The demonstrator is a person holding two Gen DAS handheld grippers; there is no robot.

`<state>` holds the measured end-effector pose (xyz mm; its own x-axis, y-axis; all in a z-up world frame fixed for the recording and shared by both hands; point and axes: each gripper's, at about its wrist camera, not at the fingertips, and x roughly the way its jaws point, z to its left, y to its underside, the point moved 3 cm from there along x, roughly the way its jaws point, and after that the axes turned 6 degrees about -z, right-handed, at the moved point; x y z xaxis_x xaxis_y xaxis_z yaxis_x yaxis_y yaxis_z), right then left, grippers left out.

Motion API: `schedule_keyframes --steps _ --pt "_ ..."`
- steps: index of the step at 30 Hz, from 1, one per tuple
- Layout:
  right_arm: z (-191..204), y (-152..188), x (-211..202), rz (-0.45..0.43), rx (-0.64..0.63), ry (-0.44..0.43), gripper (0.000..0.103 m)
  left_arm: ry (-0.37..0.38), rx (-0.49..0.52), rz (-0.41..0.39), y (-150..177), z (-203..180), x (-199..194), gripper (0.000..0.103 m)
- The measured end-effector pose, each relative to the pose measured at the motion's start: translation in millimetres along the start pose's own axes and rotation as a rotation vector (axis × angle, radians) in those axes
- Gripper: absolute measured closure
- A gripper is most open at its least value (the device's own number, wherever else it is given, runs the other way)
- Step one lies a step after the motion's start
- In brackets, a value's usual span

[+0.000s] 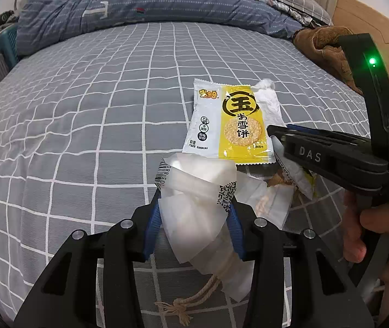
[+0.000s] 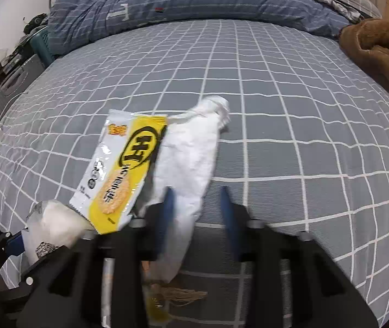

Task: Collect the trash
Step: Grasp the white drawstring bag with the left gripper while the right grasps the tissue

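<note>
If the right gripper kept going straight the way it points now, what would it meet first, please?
Probably the crumpled white tissue, which already lies between the open fingers of the right gripper; beyond it, only the checked bedsheet.

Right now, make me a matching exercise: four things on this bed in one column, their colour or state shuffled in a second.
1. rice cracker packet
2. translucent bag
3. crumpled tissue
4. furry slipper

a. brown, near the bed's far edge
b. white, beside the packet
c. yellow and white, flat on the sheet
d. clamped between the left gripper's jaws

Pairs: 1-c, 2-d, 3-b, 4-a
</note>
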<state>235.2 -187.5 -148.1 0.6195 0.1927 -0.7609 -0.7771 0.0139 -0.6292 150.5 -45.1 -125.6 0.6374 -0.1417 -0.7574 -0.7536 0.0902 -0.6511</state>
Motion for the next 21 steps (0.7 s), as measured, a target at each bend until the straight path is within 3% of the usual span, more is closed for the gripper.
schedule_keyframes --steps 3,21 --pt "-4.0 -1.5 -3.8 -0.011 0.011 0.005 0.098 0.002 0.007 0.000 -0.4 -1.1 -1.2 0.061" --pt "-27.9 -10.7 -64.3 -0.146 -0.011 0.128 0.098 0.013 0.015 -0.061 -12.6 -1.6 -33.6 0.062"
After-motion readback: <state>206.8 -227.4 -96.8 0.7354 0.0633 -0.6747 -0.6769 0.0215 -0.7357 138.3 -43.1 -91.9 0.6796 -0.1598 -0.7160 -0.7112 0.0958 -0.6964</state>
